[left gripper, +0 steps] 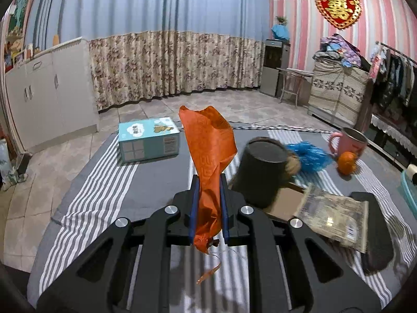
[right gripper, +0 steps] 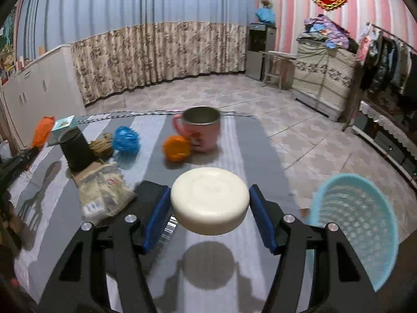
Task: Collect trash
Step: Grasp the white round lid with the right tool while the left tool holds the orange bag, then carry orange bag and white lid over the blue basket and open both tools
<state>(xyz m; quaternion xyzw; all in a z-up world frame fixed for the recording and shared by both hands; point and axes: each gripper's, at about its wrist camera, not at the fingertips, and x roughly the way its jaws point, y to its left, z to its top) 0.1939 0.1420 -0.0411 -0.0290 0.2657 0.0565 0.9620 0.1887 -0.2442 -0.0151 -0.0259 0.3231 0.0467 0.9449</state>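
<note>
Clamping an orange plastic bag (left gripper: 208,172), the left claw (left gripper: 209,180) held it upright between blue pads, above the striped table (left gripper: 156,182). Right claw (right gripper: 209,200) gripped a white round disc (right gripper: 209,200) lifted off the table, w/ its shadow below. Light-blue mesh basket (right gripper: 365,224) stood just right of that claw. On the table ahead: black cup (left gripper: 260,169), crumpled blue bag (left gripper: 308,154), orange fruit (left gripper: 347,161) touching a pink mug (left gripper: 349,140), clear printed wrapper (left gripper: 336,216), teal box (left gripper: 148,139) far left.
</note>
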